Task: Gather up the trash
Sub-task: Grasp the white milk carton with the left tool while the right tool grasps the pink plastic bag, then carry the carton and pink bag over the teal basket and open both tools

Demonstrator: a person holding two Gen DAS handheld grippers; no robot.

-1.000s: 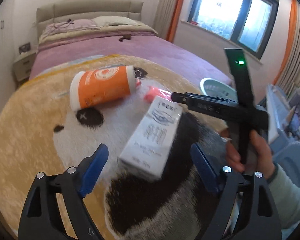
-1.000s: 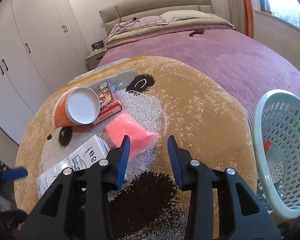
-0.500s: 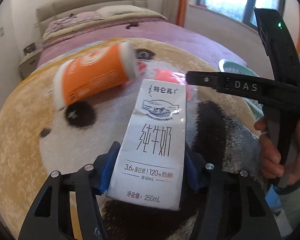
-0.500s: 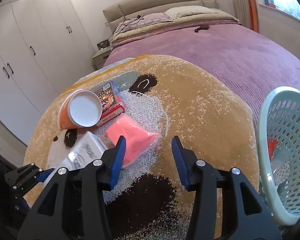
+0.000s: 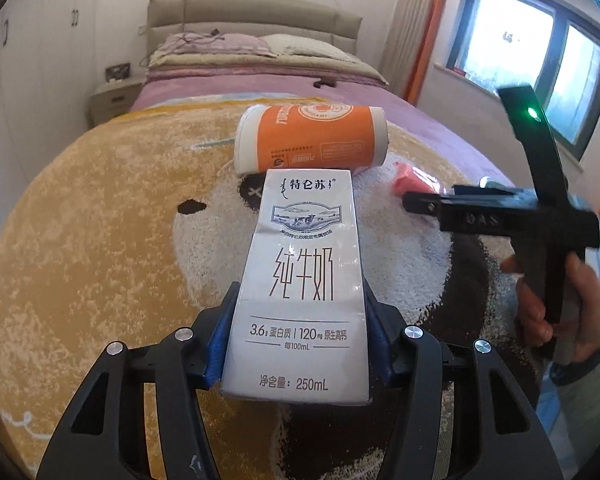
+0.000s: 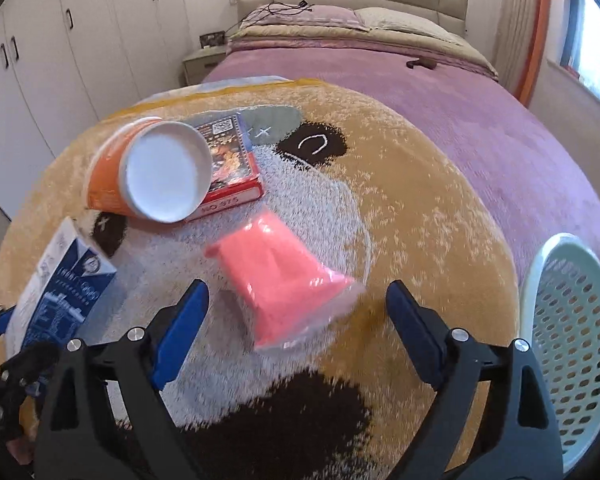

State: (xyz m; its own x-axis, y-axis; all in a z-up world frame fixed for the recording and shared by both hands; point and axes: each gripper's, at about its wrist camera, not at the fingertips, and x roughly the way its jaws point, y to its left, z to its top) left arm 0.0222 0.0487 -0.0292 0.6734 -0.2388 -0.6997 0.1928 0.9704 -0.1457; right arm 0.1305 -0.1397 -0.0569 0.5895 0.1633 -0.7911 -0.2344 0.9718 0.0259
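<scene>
My left gripper (image 5: 300,340) is shut on a white milk carton (image 5: 302,280) and holds it over the panda blanket; the carton also shows in the right wrist view (image 6: 60,280). An orange paper cup (image 5: 312,140) lies on its side behind it, and shows again in the right wrist view (image 6: 148,176). My right gripper (image 6: 296,328) is open, its blue pads on either side of a pink plastic packet (image 6: 280,276) that lies on the blanket. A red card box (image 6: 232,164) lies beside the cup.
A pale green perforated basket (image 6: 576,344) stands at the right edge of the bed. The panda blanket (image 6: 420,200) covers the purple bed. White wardrobes (image 6: 60,40) and a nightstand (image 6: 204,60) are on the left, a window (image 5: 532,60) on the right.
My left gripper closed on the milk carton and lifted it. My right gripper opened wider and moved down to the pink packet.
</scene>
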